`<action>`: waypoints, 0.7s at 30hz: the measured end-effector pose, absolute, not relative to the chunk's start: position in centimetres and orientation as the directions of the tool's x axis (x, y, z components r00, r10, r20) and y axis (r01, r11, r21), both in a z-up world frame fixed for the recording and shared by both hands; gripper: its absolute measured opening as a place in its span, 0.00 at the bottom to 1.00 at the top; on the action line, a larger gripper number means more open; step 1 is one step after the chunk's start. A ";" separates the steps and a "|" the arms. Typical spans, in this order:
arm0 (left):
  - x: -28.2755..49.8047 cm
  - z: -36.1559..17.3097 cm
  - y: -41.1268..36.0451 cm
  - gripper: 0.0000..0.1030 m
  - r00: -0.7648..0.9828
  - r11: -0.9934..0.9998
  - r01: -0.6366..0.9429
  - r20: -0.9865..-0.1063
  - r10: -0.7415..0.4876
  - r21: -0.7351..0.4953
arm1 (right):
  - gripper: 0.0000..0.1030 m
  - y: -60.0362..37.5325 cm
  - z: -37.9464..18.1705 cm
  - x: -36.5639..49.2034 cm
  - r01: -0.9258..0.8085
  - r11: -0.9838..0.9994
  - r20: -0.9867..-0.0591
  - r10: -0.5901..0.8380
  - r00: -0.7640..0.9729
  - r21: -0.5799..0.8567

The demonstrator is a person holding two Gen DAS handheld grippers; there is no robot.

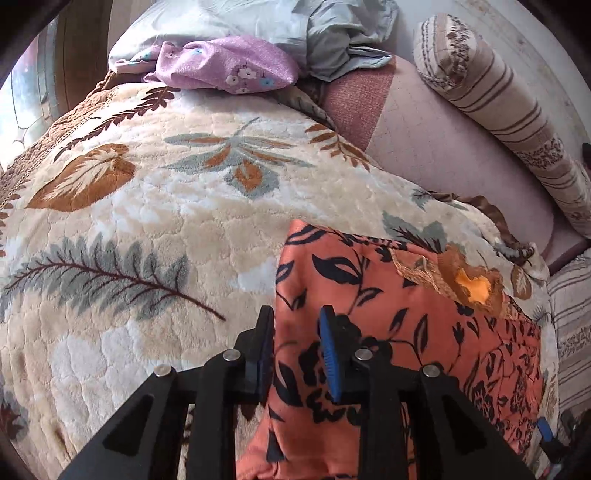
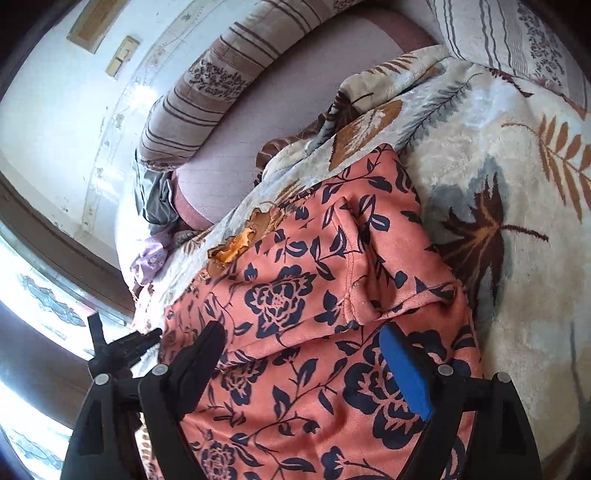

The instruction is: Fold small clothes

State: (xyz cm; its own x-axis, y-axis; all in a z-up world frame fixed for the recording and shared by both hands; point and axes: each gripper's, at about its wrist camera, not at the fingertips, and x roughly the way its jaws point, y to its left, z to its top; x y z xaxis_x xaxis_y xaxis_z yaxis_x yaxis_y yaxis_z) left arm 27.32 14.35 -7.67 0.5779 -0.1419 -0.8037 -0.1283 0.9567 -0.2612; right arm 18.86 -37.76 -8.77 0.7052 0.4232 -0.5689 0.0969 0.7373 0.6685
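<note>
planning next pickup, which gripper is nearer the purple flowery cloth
Left. The left gripper is at the orange garment edge nearest the purple flowery cloth; the right gripper is over the garment's other side, with the left one between it and the cloth.

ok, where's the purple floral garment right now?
In the left wrist view the purple floral garment lies at the far end of the leaf-print blanket, against the pale blue cloth; the right wrist view shows it small at the left.
</note>
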 end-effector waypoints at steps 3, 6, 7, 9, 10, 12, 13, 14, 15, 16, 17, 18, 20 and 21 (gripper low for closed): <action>26.2 -8.9 13.2 0.30 0.549 0.974 -0.098 -0.827 -0.120 -0.207 | 0.85 -37.8 -7.8 20.2 0.038 0.693 -0.517 0.500 0.695 0.720; 26.3 -10.3 12.7 0.36 0.551 0.982 -0.103 -0.831 -0.077 -0.160 | 0.85 -38.2 -10.3 23.3 0.087 0.669 -0.554 0.529 0.643 0.738; 26.3 -9.9 12.5 0.38 0.543 0.985 -0.107 -0.838 -0.057 -0.137 | 0.79 -38.8 -12.1 24.2 0.168 0.651 -0.599 0.525 0.605 0.741; 25.3 -8.7 12.5 0.45 0.548 0.983 -0.127 -0.835 -0.045 -0.136 | 0.79 -39.5 -11.3 23.6 0.209 0.605 -0.578 0.514 0.633 0.768; 24.4 -7.9 12.7 0.49 0.573 0.981 -0.119 -0.818 -0.056 -0.150 | 0.80 -39.1 -9.8 23.0 0.198 0.658 -0.605 0.476 0.638 0.727; 22.6 -6.6 12.6 0.52 0.601 0.985 -0.102 -0.798 -0.049 -0.137 | 0.80 -38.0 -7.4 21.5 0.139 0.740 -0.619 0.428 0.658 0.658; 21.4 -6.0 12.6 0.53 0.610 0.986 -0.095 -0.791 -0.052 -0.138 | 0.80 -37.7 -6.9 20.7 0.123 0.744 -0.617 0.437 0.655 0.657; 20.2 -5.5 12.6 0.54 0.619 0.985 -0.091 -0.783 -0.062 -0.150 | 0.80 -37.6 -6.8 19.8 0.122 0.740 -0.617 0.445 0.649 0.662; 19.0 -5.2 12.6 0.58 0.621 0.984 -0.089 -0.781 -0.069 -0.157 | 0.80 -37.6 -6.9 19.0 0.131 0.738 -0.624 0.445 0.642 0.662; 17.7 -5.0 12.6 0.61 0.622 0.983 -0.086 -0.780 -0.074 -0.162 | 0.80 -37.6 -7.3 18.4 0.142 0.740 -0.636 0.445 0.630 0.658; 16.4 -4.8 12.5 0.61 0.626 0.983 -0.079 -0.775 -0.081 -0.166 | 0.80 -37.6 -8.0 17.9 0.167 0.738 -0.655 0.441 0.614 0.654; 15.2 -4.7 12.3 0.61 0.629 0.984 -0.069 -0.773 -0.083 -0.162 | 0.80 -37.8 -9.0 17.6 0.202 0.734 -0.677 0.436 0.593 0.649; 13.0 -4.7 12.0 0.61 0.617 0.988 -0.058 -0.783 -0.075 -0.140 | 0.80 -37.8 -10.9 17.2 0.287 0.793 -0.791 0.356 0.498 0.537; 11.8 -4.6 12.0 0.61 0.613 0.989 -0.054 -0.786 -0.078 -0.140 | 0.80 -37.5 -10.9 16.6 0.277 0.813 -0.799 0.331 0.502 0.511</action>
